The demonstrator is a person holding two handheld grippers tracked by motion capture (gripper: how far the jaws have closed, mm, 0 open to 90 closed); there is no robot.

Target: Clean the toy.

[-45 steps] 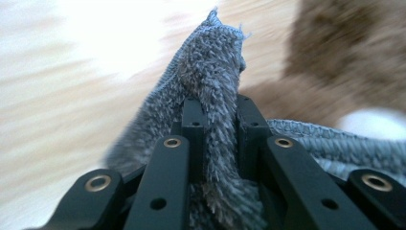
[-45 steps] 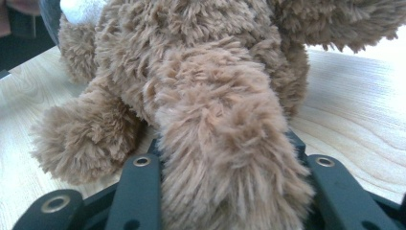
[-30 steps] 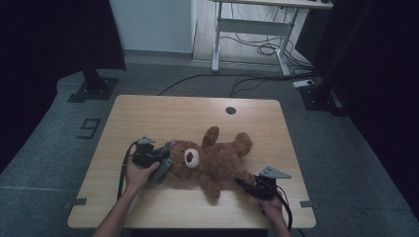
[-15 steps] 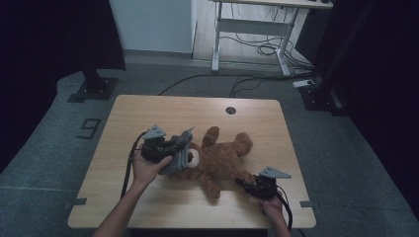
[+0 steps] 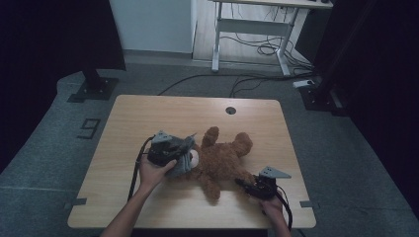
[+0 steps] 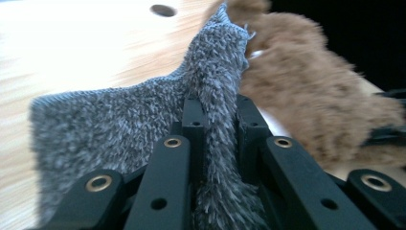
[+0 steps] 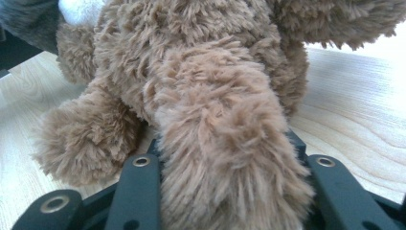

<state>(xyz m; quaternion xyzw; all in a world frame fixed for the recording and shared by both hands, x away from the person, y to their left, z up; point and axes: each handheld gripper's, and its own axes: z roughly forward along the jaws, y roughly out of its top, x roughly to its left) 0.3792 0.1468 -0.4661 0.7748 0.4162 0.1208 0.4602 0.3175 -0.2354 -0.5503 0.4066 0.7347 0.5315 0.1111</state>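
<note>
wooden table (image 5: 148, 118), round hole near its far edge. brown teddy bear (image 5: 222, 160) lies on it, a little toward the near side, head toward the left, limbs spread.

left gripper (image 5: 185, 148) in the person's left hand (image 5: 153, 170), at the bear's head. jaws nearly closed, pinching a fold of grey fuzzy cloth (image 5: 182, 160). in the left gripper view the cloth (image 6: 143, 124) runs up between the two black jaws, clamped tight, and spreads out to the left over the tabletop; its upper tip rises against the bear's brown fur (image 6: 311, 105). the cloth touches the bear's head; a white muzzle patch shows just beside it in the high view.

right gripper (image 5: 242, 183) in the person's right hand (image 5: 269, 202), near the table's front right edge, grey plate on top, cable trailing back toward the person. jaws partly closed on one of the bear's legs. in the right gripper view the leg (image 7: 230, 158) sits between the jaws, fur bulging over both; the bear's body and other limbs lie beyond, resting on the wood.
</note>
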